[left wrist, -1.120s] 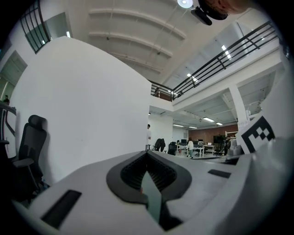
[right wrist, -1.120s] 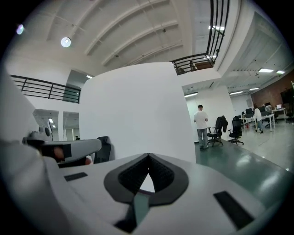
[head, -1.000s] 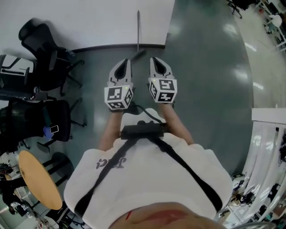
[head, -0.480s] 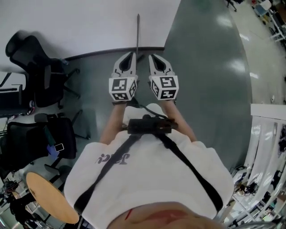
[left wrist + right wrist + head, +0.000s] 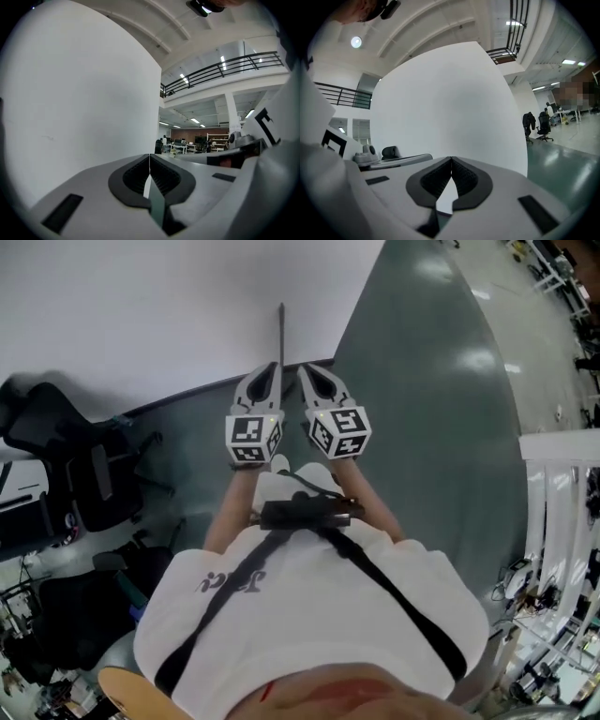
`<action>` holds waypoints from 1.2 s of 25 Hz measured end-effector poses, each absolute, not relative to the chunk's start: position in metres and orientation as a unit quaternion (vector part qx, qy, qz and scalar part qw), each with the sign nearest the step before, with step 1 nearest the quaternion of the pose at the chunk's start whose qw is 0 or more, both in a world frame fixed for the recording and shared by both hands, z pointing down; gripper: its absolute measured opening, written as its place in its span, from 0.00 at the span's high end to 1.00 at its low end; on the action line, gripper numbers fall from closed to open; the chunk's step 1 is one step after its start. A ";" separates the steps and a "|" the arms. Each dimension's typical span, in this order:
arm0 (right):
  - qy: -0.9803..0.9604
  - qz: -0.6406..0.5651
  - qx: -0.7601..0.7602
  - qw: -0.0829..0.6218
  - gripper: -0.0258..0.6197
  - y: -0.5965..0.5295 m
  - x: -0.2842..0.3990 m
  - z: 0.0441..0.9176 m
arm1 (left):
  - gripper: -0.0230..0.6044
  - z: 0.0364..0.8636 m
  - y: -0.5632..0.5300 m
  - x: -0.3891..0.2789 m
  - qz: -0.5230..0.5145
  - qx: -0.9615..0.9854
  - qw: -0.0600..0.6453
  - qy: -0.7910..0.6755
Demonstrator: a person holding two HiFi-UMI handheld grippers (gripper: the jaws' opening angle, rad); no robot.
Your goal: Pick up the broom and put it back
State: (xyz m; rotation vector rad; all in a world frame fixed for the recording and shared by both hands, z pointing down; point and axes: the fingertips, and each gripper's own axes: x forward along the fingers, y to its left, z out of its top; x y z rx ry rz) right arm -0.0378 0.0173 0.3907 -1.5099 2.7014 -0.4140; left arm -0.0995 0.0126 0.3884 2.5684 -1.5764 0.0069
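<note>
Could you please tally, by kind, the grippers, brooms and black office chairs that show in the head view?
Grippers: 2, the left gripper and the right gripper, both shut.
Brooms: 1, the broom, upright by the wall.
Black office chairs: 2, the upper chair and the lower chair.
Total: 5

The broom (image 5: pixel 280 334) stands against the wall (image 5: pixel 141 306). Just before the broom sit the left claw (image 5: pixel 274 367) and the right claw (image 5: pixel 303 369), side by side. The office chair (image 5: pixel 80 460) is well left of it.
</note>
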 end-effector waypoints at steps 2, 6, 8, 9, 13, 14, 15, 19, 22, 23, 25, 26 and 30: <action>0.860 -0.138 -0.491 0.008 0.95 0.010 -0.042 0.396 | 0.94 0.395 0.002 -0.108 -0.004 0.853 0.072 -0.517; 0.843 -0.155 -0.515 -0.022 0.95 0.004 -0.034 0.418 | 0.95 0.416 -0.008 -0.107 0.003 0.862 0.097 -0.498; 0.837 -0.164 -0.521 -0.036 0.95 0.001 -0.031 0.427 | 0.94 0.422 -0.010 -0.108 -0.001 0.862 0.109 -0.495; 0.835 -0.166 -0.522 -0.043 0.95 -0.001 -0.033 0.430 | 0.94 0.425 -0.013 -0.111 -0.007 0.861 0.114 -0.496; 0.833 -0.169 -0.522 -0.077 0.95 -0.012 -0.046 0.446 | 0.94 0.444 -0.026 -0.128 -0.003 0.857 0.131 -0.498; 0.832 -0.171 -0.520 -0.085 0.95 -0.017 -0.049 0.450 | 0.94 0.449 -0.031 -0.130 0.000 0.856 0.135 -0.499; 0.833 -0.173 -0.517 -0.092 0.95 -0.023 -0.051 0.453 | 0.94 0.453 -0.037 -0.132 0.002 0.855 0.138 -0.499; 0.841 -0.181 -0.493 -0.131 0.95 -0.046 -0.059 0.468 | 0.94 0.467 -0.057 -0.140 0.006 0.843 0.157 -0.514; 0.847 -0.191 -0.470 -0.160 0.95 -0.065 -0.072 0.493 | 0.94 0.490 -0.070 -0.155 0.021 0.833 0.157 -0.530; 0.848 -0.192 -0.465 -0.168 0.95 -0.073 -0.079 0.503 | 0.94 0.499 -0.076 -0.162 0.025 0.831 0.156 -0.534; 0.847 -0.195 -0.459 -0.185 0.95 -0.084 -0.090 0.525 | 0.94 0.515 -0.083 -0.174 0.032 0.826 0.161 -0.539; 0.844 -0.198 -0.460 -0.192 0.95 -0.088 -0.093 0.537 | 0.94 0.525 -0.085 -0.179 0.037 0.824 0.166 -0.540; 0.823 -0.205 -0.479 -0.226 0.95 -0.107 -0.088 0.581 | 0.95 0.559 -0.095 -0.188 0.060 0.818 0.184 -0.542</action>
